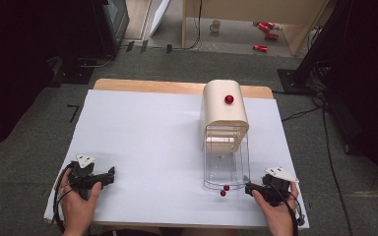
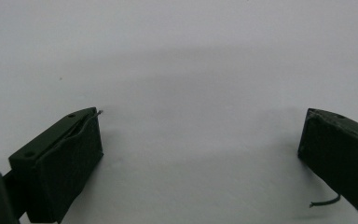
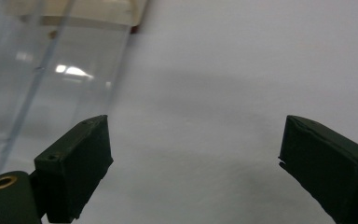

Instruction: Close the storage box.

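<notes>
Bread box (image 1: 223,109), cream-coloured with a red knob (image 1: 229,99) on its rounded top, stands at the far right part of the white counter (image 1: 147,147). Its clear curved lid (image 1: 226,160) is swung forward and down, reaching toward the near edge; in the right tool view the same clear lid (image 3: 46,79) fills the upper left, with the cream body above it.

Two small red balls (image 1: 224,190) lie on the counter at the front lip of the lid, just beside each other.

Left tool (image 1: 109,176): held in the left hand (image 1: 78,199) at the near left corner of the counter, well apart from the box. Left tool view: jaws wide apart, bare white surface between them, holding nothing.

Right tool (image 1: 248,188): held in the right hand (image 1: 275,214) at the near right, tips just beside the lid's front corner and near the red balls. Right tool view: jaws wide, nothing between them; the left jaw sits close to the lid wall, contact cannot be told.

On the floor beyond the counter: a mug (image 1: 215,25) and several red cans (image 1: 266,30).
</notes>
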Available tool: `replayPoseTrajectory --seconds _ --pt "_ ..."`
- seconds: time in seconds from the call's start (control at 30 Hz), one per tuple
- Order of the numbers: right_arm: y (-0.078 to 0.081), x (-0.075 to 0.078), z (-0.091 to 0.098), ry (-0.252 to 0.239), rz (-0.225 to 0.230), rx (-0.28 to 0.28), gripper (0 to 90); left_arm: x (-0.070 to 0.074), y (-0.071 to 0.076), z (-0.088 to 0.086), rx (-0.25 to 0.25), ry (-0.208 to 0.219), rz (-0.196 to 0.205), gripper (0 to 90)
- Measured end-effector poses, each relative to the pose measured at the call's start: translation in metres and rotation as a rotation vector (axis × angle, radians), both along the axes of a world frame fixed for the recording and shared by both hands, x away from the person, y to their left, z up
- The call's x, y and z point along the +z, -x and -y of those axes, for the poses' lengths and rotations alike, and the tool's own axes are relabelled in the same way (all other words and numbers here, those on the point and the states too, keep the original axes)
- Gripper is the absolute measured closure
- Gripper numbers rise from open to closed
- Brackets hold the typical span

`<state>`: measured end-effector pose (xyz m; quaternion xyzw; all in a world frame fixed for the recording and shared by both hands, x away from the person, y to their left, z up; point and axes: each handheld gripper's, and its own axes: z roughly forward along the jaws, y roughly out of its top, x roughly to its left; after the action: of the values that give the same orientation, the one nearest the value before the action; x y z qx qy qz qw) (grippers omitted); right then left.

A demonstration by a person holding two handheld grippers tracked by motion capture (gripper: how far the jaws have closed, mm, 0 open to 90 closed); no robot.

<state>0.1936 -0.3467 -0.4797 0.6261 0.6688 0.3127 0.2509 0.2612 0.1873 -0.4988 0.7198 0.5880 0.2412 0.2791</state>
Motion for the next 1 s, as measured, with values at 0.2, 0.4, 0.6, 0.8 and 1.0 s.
replayPoseTrajectory --seconds 0.2,0.4,0.6,0.8,1.0 --pt "0.012 0.007 -0.008 0.051 0.027 -0.017 13.9 0.0 0.0 0.0 0.0 0.0 -0.001 0.0" --pt "0.03 0.009 -0.012 0.062 0.041 0.038 31.8 0.0 0.0 0.0 0.0 0.0 -0.001 0.0" --pt "0.047 0.01 -0.027 0.078 0.04 0.074 40.7 0.0 0.0 0.0 0.0 0.0 -0.001 0.0" --pt "0.06 0.016 -0.033 0.009 0.062 0.106 50.9 0.0 0.0 0.0 0.0 0.0 -0.001 0.0" --pt "0.065 0.024 -0.048 -0.074 0.079 0.183 59.9 0.0 0.0 0.0 0.0 0.0 -0.001 0.0"
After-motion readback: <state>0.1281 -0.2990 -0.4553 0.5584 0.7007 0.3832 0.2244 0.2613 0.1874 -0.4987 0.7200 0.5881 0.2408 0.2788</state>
